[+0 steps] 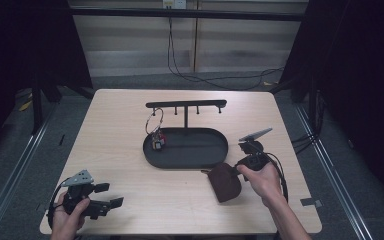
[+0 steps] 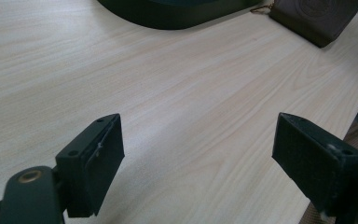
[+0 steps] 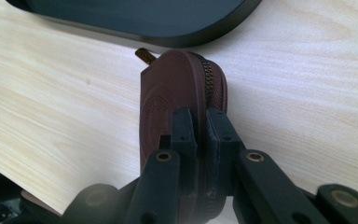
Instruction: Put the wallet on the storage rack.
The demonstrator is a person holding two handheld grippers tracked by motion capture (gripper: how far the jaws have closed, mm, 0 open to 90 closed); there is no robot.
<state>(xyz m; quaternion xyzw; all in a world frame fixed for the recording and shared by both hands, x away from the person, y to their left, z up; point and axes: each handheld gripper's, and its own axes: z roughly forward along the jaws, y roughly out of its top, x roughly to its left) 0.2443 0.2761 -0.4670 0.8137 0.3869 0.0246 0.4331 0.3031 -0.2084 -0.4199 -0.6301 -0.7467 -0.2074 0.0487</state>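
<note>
At table's 4 o'clock: brown leather pouch [image 3: 186, 93], oval, zipped edge, embossed round stamp, pinched upright in right gripper [image 3: 199, 122], jaws clamped tight. Black oval tray [image 1: 190, 159] at centre; small keyring charms [image 1: 157, 140] at its 9 o'clock. Left gripper [image 2: 198, 154] at 7 o'clock, jaws wide, empty.

The left gripper [image 1: 114, 195] is lying low near the counter's front left corner, gripped from behind by the left hand [image 1: 70, 212], its jaws standing wide apart with nothing between them. The right gripper [image 3: 198, 123] is sitting near the counter's front right edge, the right hand [image 1: 265, 181] wrapping its body and the forearm coming in from the front edge. Its jaws are pinching the brown pouch [image 3: 168, 100] tightly.
</note>
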